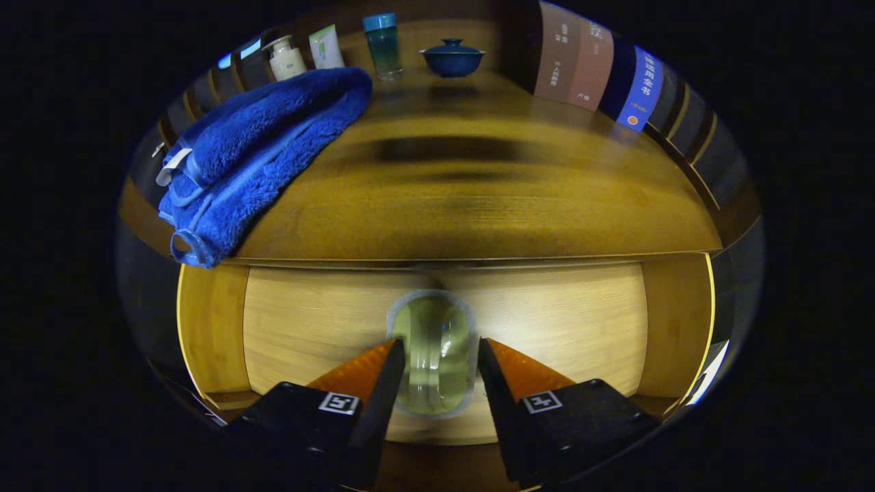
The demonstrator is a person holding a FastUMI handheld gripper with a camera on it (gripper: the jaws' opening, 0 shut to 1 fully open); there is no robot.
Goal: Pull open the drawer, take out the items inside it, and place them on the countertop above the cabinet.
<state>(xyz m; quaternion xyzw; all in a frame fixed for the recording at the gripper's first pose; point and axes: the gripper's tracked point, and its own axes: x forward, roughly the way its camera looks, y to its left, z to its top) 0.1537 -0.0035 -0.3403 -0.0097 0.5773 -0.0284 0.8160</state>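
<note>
A clear glass cup (pixel 434 355) sits between my two fingers, over the pale wooden floor of the pulled-out drawer (pixel 560 321). My gripper (pixel 439 342) is shut on the cup, with one finger pressed against each side. The cup's lower end is hidden between the fingers. Beyond the drawer, the brown wooden countertop (pixel 478 205) of the cabinet stretches away. A folded blue towel (pixel 253 150) lies on its left part and hangs slightly over the front edge.
At the back of the countertop stand a small white bottle (pixel 286 60), a pale tube (pixel 326 46), a teal tumbler (pixel 383 46) and a dark blue lidded bowl (pixel 452 57). Upright books (pixel 595 65) line the right side. The drawer's side walls (pixel 212 321) flank the cup.
</note>
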